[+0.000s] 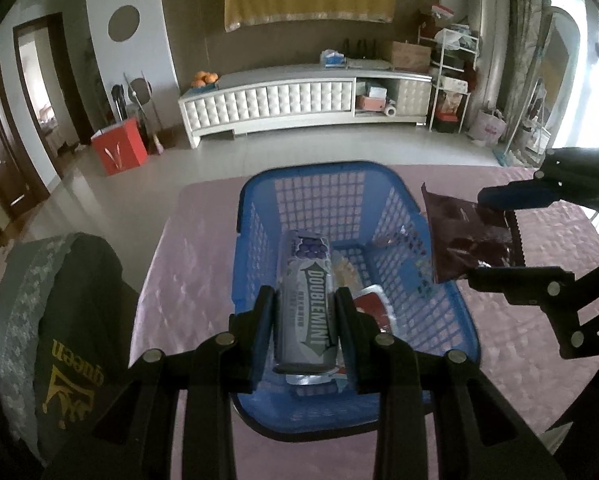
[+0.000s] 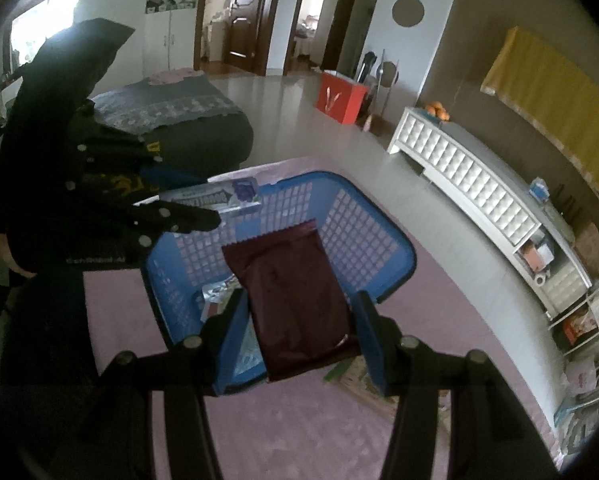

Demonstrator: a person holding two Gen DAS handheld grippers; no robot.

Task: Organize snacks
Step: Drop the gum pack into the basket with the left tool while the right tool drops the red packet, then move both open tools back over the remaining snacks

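A blue plastic basket [image 1: 391, 216] [image 2: 363, 220] stands on a pink tablecloth [image 1: 539, 320]. My left gripper [image 1: 305, 300] is shut on a grey Doublemint gum pack [image 1: 305, 300], which hangs over the basket's inside. In the right wrist view that gum pack [image 2: 223, 196] shows over the basket's far left rim. My right gripper [image 2: 299, 308] is shut on a dark maroon snack packet [image 2: 295, 284], poised over the basket's near corner. The same maroon packet [image 1: 465, 236] appears in the left wrist view at the basket's right rim, with the right gripper [image 1: 495, 236] around it. A few wrapped snacks [image 1: 373, 304] lie on the basket floor.
A dark cushion with gold lettering [image 1: 75, 336] lies left of the basket. More snack packets [image 2: 363, 380] lie on the cloth under my right gripper. Beyond the table are a tiled floor, a white cabinet [image 1: 299, 96] and a red box [image 1: 119, 148].
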